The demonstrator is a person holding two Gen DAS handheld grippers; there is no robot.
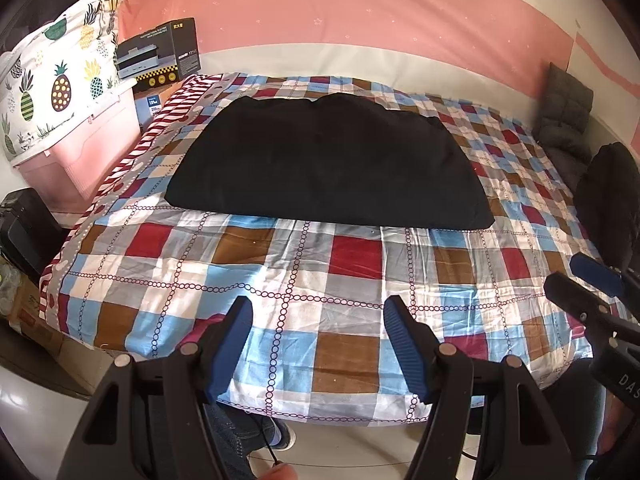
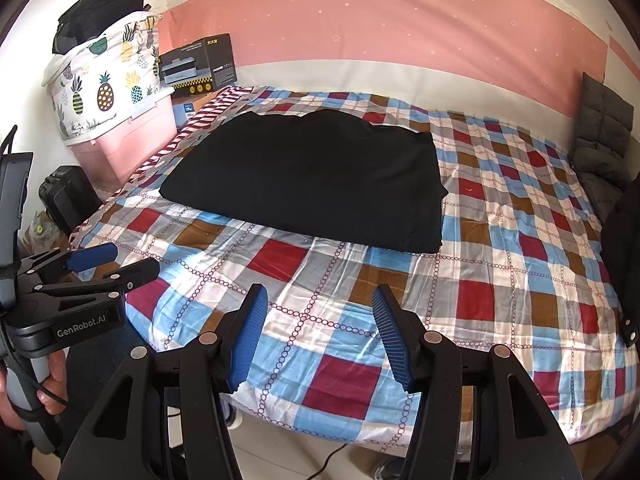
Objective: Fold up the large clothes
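left gripper (image 1: 318,344): jaws spread wide, blue ribbed pads facing each other with nothing between them, only checked cover showing in the gap; held above the near edge of the bed, tilted down toward it. also seen from the right wrist view at the left side, gripped on its grey handle by a hand (image 2: 50,392).

right gripper (image 2: 320,334): jaws parted too, a little narrower, empty, likewise above the near edge of the bed and touching nothing. blue pad tips visible from the left wrist view at the right side (image 1: 580,284).

beyond both sets of jaws, well apart from them: black garment (image 1: 328,160), lying flat on the bed in a broad folded shape, near hem straight and parallel to the near edge, far end rumpled into two low humps. placed around the middle of the bed, nearer the left edge than the right, far end close to the far edge.

underneath: bed cover (image 1: 280,280) in red, blue, brown, grey and white checks with chain-link lines, a red-and-white striped band along the left edge.

past the left edge: pink storage box (image 2: 132,140), pineapple-print bag (image 2: 100,80) on top, dark backpack (image 2: 100,8) above that. dark printed carton (image 2: 200,64) at the far left corner. grey quilted cushion (image 2: 600,136) leaning at the far right corner. pink star-dotted wall (image 2: 400,20) behind the far edge.
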